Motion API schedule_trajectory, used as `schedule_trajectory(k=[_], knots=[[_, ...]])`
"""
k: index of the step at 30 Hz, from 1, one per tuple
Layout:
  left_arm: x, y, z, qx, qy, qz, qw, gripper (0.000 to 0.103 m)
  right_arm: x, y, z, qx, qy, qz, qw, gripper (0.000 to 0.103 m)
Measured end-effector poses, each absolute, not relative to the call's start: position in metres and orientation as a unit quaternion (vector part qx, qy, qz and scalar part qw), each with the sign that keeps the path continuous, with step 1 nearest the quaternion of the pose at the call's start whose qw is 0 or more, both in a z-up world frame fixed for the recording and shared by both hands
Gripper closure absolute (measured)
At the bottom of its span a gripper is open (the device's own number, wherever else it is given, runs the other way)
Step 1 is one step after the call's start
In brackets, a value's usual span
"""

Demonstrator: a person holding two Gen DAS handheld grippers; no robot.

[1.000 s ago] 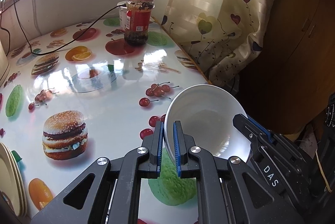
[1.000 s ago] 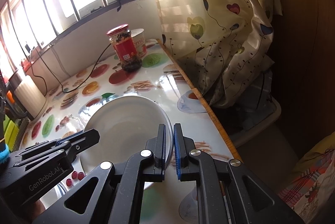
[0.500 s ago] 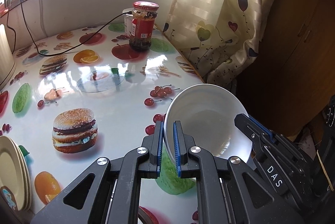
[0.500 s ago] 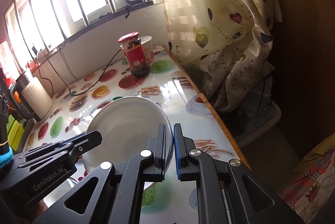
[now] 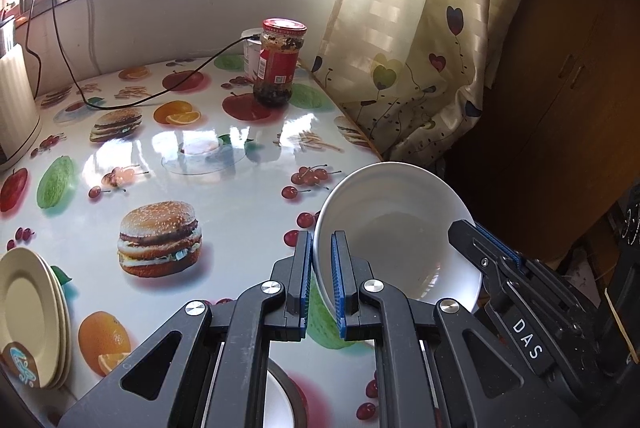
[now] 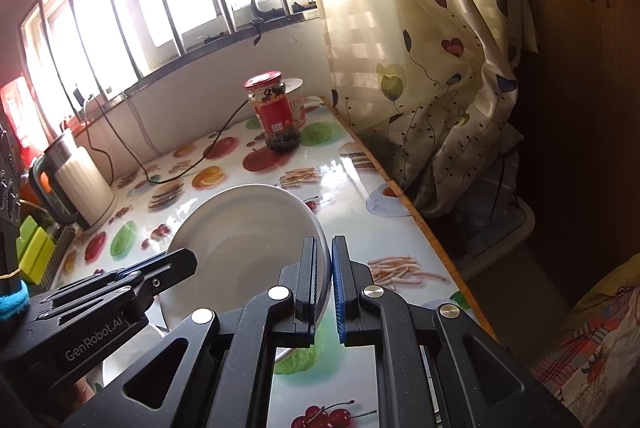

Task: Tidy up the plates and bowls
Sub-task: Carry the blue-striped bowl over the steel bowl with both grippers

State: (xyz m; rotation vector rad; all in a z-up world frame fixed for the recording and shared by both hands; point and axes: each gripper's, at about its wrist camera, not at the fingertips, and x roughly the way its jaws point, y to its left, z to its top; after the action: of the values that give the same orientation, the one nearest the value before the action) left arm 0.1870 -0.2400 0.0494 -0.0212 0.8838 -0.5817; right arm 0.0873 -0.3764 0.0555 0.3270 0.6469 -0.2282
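A white bowl is held in the air above the table's right side, pinched by both grippers. My left gripper is shut on its left rim. My right gripper is shut on its right rim; it shows in the left wrist view too. The bowl also shows in the right wrist view, with the left gripper on its near-left rim. A stack of cream plates stands at the table's left edge. Another white dish lies under my left gripper, mostly hidden.
A fruit-and-burger print table carries a red-lidded jar at the back, a black cable and a white kettle at the left. A curtain hangs beyond the right edge.
Both grippers have risen and drawn back with the bowl between them. The view has widened, so the plate stack and kettle have come further into sight.
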Motion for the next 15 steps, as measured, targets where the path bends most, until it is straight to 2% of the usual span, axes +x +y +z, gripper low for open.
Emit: schedule_trajectory(k=[15], knots=[[0.166, -0.207, 0.061, -0.024, 0.408, -0.271, 0.872, 0.093, 0.066, -0.344, 0.068, 0.154, 0.306, -0.098, 0.934, 0.094]])
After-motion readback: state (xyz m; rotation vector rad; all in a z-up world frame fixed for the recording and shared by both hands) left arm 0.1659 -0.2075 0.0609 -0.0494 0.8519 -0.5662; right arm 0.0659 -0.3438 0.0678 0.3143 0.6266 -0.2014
